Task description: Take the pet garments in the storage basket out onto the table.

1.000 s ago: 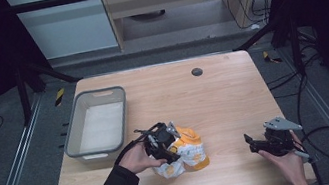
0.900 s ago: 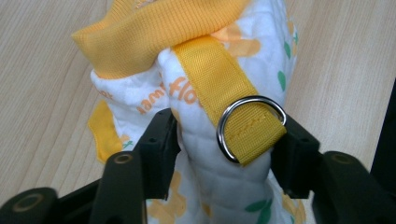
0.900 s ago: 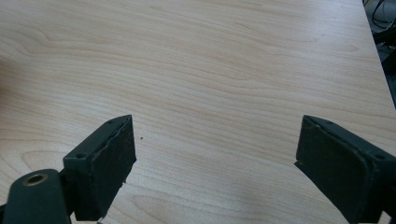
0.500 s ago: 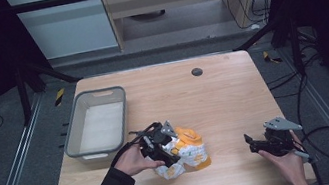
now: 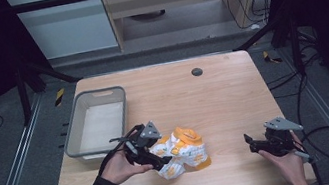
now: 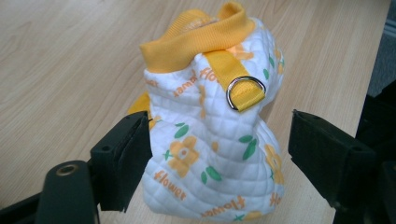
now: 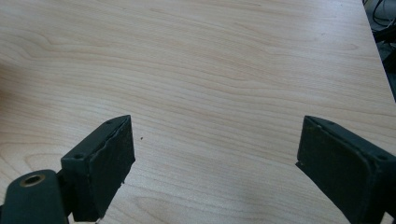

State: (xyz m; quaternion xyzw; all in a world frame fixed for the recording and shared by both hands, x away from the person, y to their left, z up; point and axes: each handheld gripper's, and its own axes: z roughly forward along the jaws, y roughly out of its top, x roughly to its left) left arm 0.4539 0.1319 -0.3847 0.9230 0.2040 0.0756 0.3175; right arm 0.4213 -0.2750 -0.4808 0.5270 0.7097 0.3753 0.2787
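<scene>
in the high view, the wooden table [image 5: 214, 99] carried a grey plastic bin [image 5: 98, 125] toward its 9 o'clock side and a small dark round spot [image 5: 196, 72] near 12 o'clock. the quilted white and orange garment [image 5: 183, 156] lay bunched near the 6 o'clock edge, just off the bin's near corner. the left gripper [image 5: 161, 160], held in the person's left hand [image 5: 121, 166], sat at the garment's 9 o'clock side, touching the cloth. the right gripper [image 5: 252, 142] hovered well apart at about 4 o'clock on the table, pointing toward the garment.

in the left gripper view, the garment [image 6: 212, 140] stood between the two black jaws, which were spread wide. the left jaw touched the cloth; the right jaw stood apart from it, so nothing was clamped. an orange ribbed collar [image 6: 196, 35] topped the garment at 12 o'clock, and a metal d-ring [image 6: 246, 91] hung on an orange strap at about 1 o'clock.

in the right gripper view, the jaws were released and wide, with bare wood [image 7: 210, 70] between them.
</scene>
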